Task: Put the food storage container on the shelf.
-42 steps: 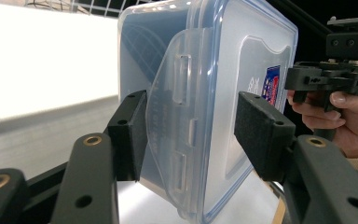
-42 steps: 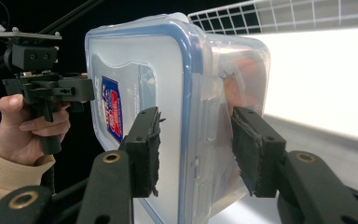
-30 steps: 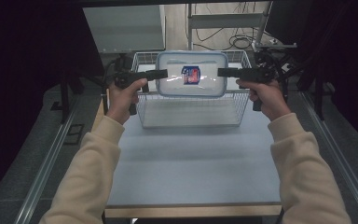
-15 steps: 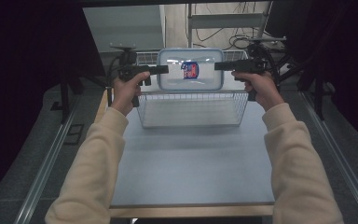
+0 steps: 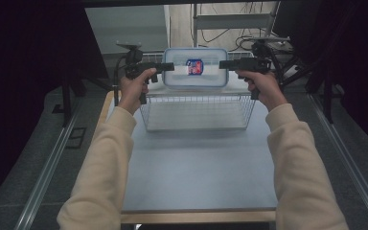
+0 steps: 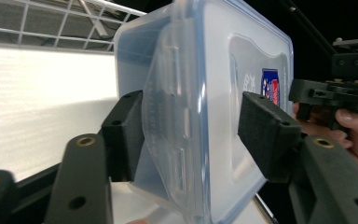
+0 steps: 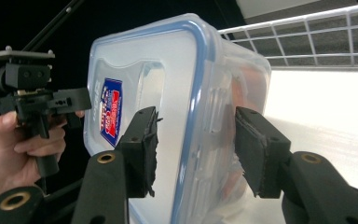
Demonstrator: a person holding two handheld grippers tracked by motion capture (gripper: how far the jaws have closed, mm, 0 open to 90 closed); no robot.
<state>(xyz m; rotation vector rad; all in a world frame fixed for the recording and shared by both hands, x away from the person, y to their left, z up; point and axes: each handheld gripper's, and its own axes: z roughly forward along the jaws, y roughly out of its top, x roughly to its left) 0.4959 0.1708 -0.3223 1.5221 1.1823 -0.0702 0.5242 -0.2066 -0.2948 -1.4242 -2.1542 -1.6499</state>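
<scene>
From the high view, the clear lidded container (image 5: 195, 67) stands on edge above the far rim of the wire basket (image 5: 196, 128). Its lid faces the person and its long axis runs along that rim. The left gripper (image 5: 170, 67) takes one short end and the right gripper (image 5: 223, 63) the other, so both hands are equally near and the basket floor lies below and toward the person. In the left gripper view, the left gripper (image 6: 191, 135) straddles the container (image 6: 214, 70) with the basket (image 6: 74, 18) behind. Its jaws have just been opening; one pad meets the base, but I cannot tell whether the lid-side pad is pressing. In the right gripper view, the right gripper (image 7: 196, 149) clasps the container (image 7: 182, 70) across lid and base, beside the basket (image 7: 307, 42). Its jaws have also just been opening slightly.
</scene>
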